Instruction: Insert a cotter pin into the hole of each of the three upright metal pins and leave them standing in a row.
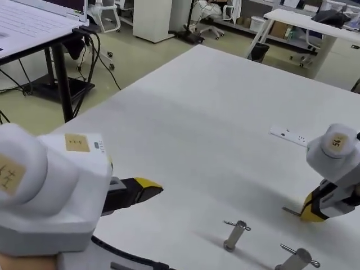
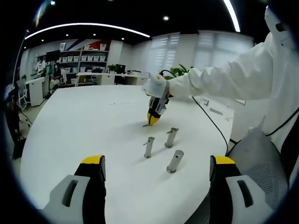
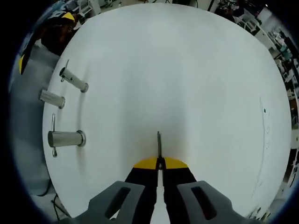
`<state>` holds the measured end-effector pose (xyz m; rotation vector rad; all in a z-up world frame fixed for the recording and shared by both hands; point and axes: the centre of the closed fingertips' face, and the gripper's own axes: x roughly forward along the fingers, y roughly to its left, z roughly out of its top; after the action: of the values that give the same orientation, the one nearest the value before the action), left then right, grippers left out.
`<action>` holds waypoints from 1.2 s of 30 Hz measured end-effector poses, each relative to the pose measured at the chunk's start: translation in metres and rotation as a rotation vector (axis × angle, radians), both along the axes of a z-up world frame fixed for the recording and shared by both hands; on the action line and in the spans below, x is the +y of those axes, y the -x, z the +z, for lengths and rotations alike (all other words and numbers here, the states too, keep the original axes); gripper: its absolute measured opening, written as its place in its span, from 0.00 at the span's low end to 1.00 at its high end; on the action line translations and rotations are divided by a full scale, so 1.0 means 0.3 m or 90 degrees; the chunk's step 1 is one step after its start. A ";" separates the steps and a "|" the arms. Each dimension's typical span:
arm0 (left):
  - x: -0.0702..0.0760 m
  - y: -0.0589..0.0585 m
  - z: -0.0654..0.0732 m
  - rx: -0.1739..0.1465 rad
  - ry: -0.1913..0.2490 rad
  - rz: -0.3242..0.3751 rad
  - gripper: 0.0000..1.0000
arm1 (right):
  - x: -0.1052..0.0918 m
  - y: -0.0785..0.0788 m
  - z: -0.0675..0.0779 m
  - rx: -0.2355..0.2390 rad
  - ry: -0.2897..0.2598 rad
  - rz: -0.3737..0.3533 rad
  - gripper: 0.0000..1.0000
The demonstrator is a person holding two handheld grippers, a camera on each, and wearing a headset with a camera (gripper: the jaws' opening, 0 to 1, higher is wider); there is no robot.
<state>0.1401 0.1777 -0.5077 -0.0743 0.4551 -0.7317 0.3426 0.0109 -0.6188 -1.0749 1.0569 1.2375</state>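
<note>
Cotter pin (image 3: 159,143) in right gripper (image 3: 160,163) (fingers together)

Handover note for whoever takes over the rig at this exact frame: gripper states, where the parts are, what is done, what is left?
Left gripper: open, empty, above the table.
Right gripper: shut on a cotter pin, low over the table.
Parts, as placed in the right gripper view: upper metal pin and lower metal pin stand upright, each with a cotter pin through it. Middle metal pin stands upright and looks bare.
Done: two of three.
Left: put the held cotter pin through the middle metal pin, then straighten the row, since that pin seems offset.
</note>
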 end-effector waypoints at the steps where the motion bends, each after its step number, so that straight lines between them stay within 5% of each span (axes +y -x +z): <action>1: -0.001 0.003 0.002 0.002 0.002 -0.005 0.91 | 0.000 0.001 0.001 -0.002 -0.001 0.000 0.00; 11: 0.014 -0.029 0.061 -0.031 0.007 0.008 0.90 | -0.006 -0.002 0.023 -0.060 0.013 0.005 0.00; 23: -0.001 -0.036 0.074 -0.040 0.013 0.009 0.83 | -0.003 0.036 0.230 -0.153 -0.089 -0.021 0.00; 33: -0.005 -0.065 0.100 -0.042 0.039 0.009 0.75 | 0.026 0.136 0.405 -0.255 -0.176 -0.011 0.00; 36: -0.009 -0.075 0.104 -0.043 0.038 0.010 0.74 | 0.042 0.189 0.441 -0.265 -0.211 -0.018 0.00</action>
<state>0.1625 0.1749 -0.4766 -0.1094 0.3678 -0.7301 0.2859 0.0236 -0.4864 -0.9965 0.5260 1.0592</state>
